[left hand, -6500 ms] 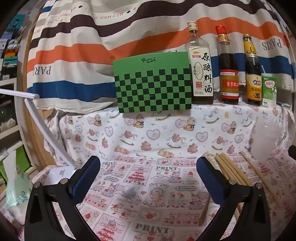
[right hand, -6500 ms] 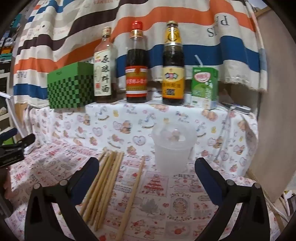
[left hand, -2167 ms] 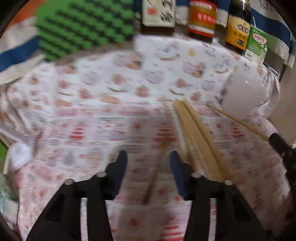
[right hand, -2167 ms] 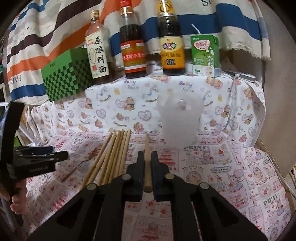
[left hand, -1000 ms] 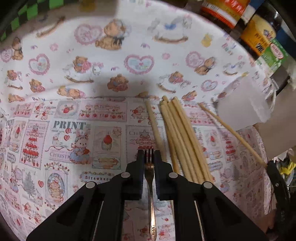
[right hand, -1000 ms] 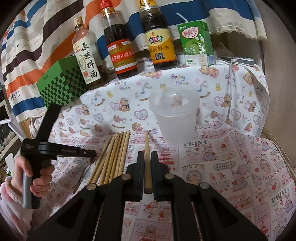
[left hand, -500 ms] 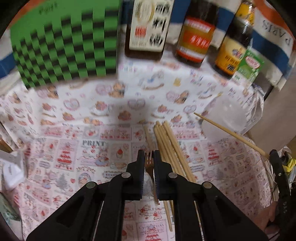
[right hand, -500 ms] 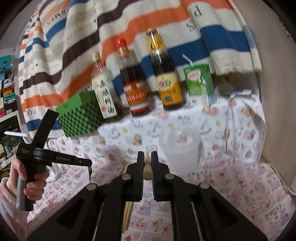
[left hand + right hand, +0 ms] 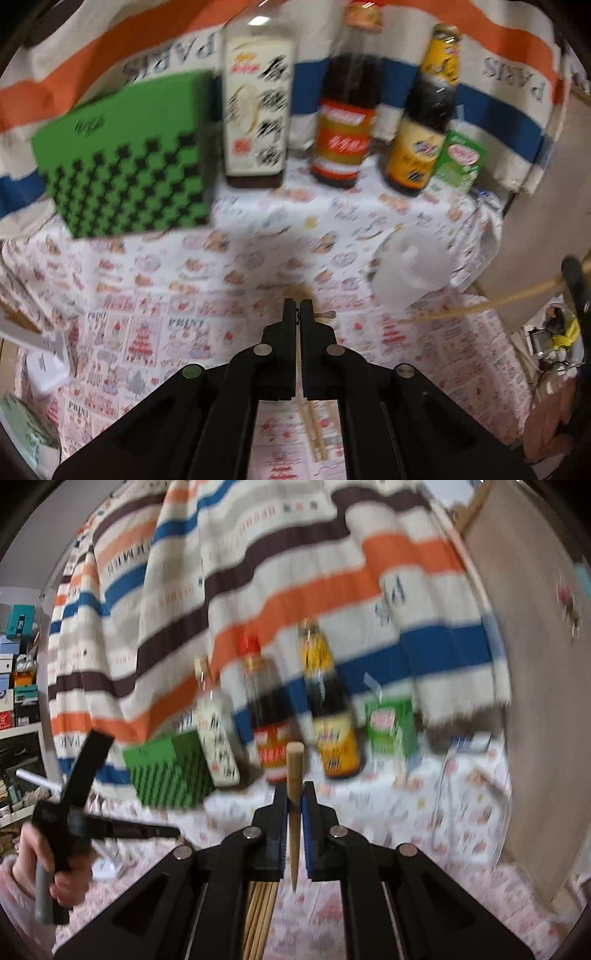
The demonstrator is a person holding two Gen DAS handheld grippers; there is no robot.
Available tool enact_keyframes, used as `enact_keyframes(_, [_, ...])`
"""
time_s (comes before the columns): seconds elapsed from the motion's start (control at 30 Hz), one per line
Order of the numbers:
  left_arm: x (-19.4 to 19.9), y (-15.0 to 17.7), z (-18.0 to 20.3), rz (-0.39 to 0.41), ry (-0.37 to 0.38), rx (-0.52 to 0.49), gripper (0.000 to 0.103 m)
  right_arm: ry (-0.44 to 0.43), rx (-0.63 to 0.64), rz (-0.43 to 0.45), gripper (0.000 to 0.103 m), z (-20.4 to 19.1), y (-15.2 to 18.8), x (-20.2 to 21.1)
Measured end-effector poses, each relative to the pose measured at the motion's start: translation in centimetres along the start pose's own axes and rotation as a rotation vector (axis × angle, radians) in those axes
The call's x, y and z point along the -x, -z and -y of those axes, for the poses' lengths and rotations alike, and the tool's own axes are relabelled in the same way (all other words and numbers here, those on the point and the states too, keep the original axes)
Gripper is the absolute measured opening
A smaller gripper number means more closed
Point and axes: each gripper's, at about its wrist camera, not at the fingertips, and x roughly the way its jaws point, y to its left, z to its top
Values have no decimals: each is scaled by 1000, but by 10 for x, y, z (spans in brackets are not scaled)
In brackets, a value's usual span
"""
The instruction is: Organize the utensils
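My left gripper point(image 9: 297, 310) is shut on a thin metal fork point(image 9: 298, 363), seen edge-on between the jaws, held above the printed cloth. My right gripper point(image 9: 294, 794) is shut on a single wooden chopstick point(image 9: 294, 775) whose thick end sticks up past the jaws. That chopstick also shows at the right of the left wrist view point(image 9: 476, 304). A translucent plastic cup point(image 9: 410, 275) stands on the cloth ahead and right of the left gripper. Several chopsticks point(image 9: 260, 912) lie in a bundle on the cloth below the right gripper. Both views are motion-blurred.
On a raised shelf at the back stand a green checkered box point(image 9: 125, 162), three sauce bottles point(image 9: 343, 125) and a green drink carton point(image 9: 458, 162). A striped cloth point(image 9: 295, 565) hangs behind. A brown board point(image 9: 546, 701) stands at the right.
Both grippers have risen and tilted up, each still holding its utensil. The cup has dropped out of the right wrist view. The left gripper has moved nearer the cup.
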Motion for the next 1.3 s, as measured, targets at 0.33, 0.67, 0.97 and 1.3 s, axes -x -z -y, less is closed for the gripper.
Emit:
enact_keyframes(0.33, [27, -45, 54, 107, 100, -77, 1, 95, -35, 164, 6, 19, -20, -7])
enact_keyframes(0.67, [-38, -46, 97, 58, 183, -124, 1, 99, -109, -57, 6, 67, 26, -59])
enact_keyframes(0.97, [-80, -38, 109, 45, 119, -155, 1, 58, -212, -157, 8, 89, 37, -76])
enact_keyframes(1.3, [-95, -30, 109, 95, 29, -149, 1, 68, -203, -224, 9, 87, 44, -87])
